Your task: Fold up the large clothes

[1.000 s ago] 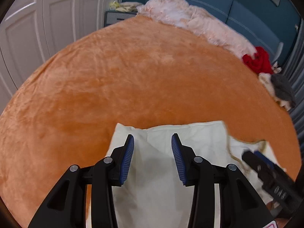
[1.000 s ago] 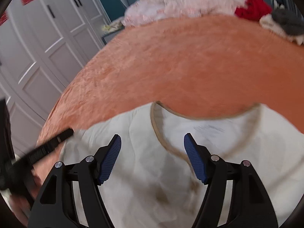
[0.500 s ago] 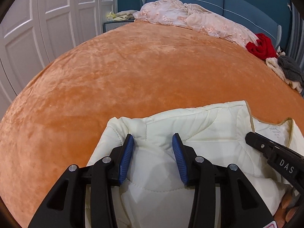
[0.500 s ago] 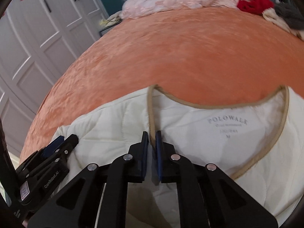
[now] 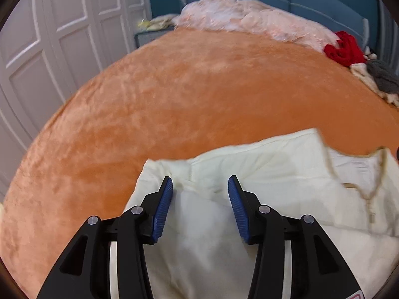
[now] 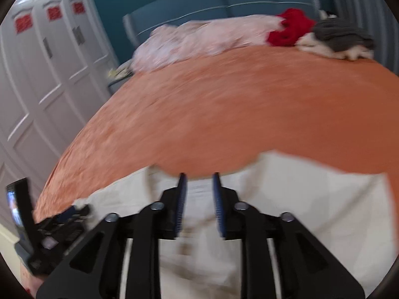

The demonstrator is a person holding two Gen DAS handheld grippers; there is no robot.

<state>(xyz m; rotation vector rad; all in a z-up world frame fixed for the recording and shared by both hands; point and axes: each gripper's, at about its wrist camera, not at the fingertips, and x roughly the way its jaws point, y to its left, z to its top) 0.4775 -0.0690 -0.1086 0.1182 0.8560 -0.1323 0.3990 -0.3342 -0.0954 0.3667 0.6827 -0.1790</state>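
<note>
Since a second ago: right gripper [image 6: 199, 186] snapped nearly shut over the garment's neckline, then its jaws have just been opening again; it has swung sideways, so the collar trim no longer sits between them. Left gripper [image 5: 200, 186] jaws have just been opening a little, and the folded shoulder under it has shifted.
Wardrobe doors [image 5: 49, 49]: white panelled, at 9 to 10 o'clock in the left wrist view.
Bed [image 5: 199, 99]: orange plush cover filling the middle of both views.
Left gripper: jaws moderately wide, blue pads over a rumpled fold of the garment at 6 o'clock; the pads press on nothing.
Cream garment [image 5: 274, 174]: quilted, lying on the near edge of the bed from 6 to 4 o'clock in the left view; tan-trimmed neckline [image 5: 359, 172] at 3 to 4 o'clock.
Right gripper: jaws narrow but parted, over the garment's far edge at 6 o'clock of its own blurred view; whether cloth is pinched cannot be told, the pads look apart from it.
Pink bedding [image 6: 204, 39]: heaped at the head of the bed, 12 o'clock.
Red cloth [image 6: 289, 28]: at 1 o'clock, touching the pink heap.
Grey and white clothes [image 6: 339, 39]: just beside the red cloth, at 2 o'clock.
</note>
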